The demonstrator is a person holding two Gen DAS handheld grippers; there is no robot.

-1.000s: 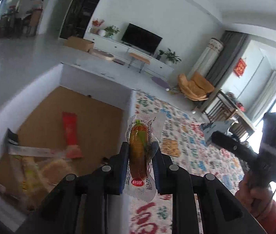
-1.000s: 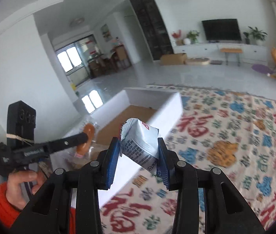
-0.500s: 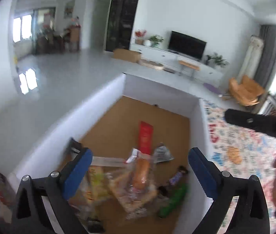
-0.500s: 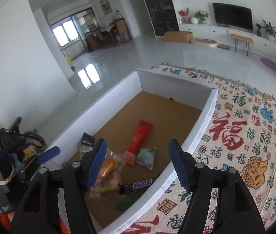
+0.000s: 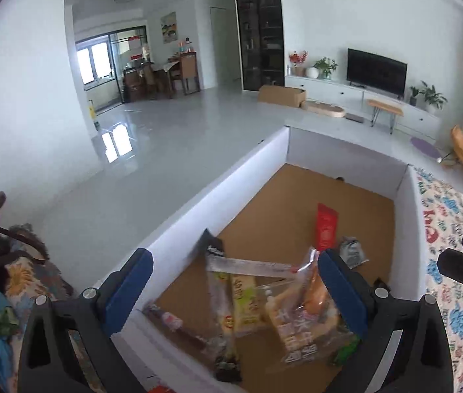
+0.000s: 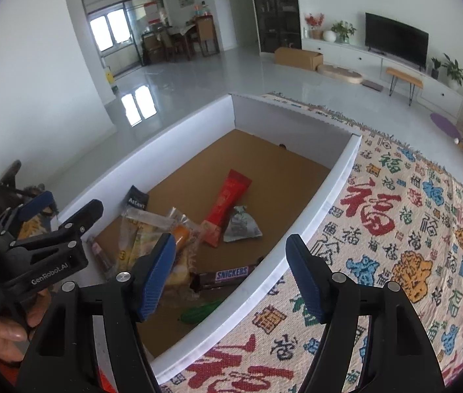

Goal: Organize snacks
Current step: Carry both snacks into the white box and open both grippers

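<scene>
- The left gripper [image 5: 235,290], black with blue pads, is held with its jaws spread wide and nothing between them, above the near end of the box.
- The right gripper [image 6: 231,275], of the same build, is likewise spread and empty, straddling the box's right wall; "GenRobot.AI" is printed in white on the left gripper's body as seen from the right wrist.
- The snacks are gathered in a shallow white-walled cardboard box [image 6: 326,183] with a brown floor, set on a cream woven rug [image 6: 428,229] patterned with red, blue and orange Chinese characters.
- Nearest, a green wrapped item [image 6: 200,312] is seen against the right wall, with a brown bar [image 6: 228,275] marked "SNICKERS" just beyond it.
- A pile of clear-wrapped pastries and an orange sausage [image 6: 180,234] is heaped at the near left; their print cannot be read.
- A black sachet [image 6: 138,198] lettered "Astavt", as far as can be read, is propped against the left wall.
- Further in, a long red packet [image 6: 228,201] lies flat, a crumpled silver-grey pouch [image 6: 241,224] touching its right side.
</scene>
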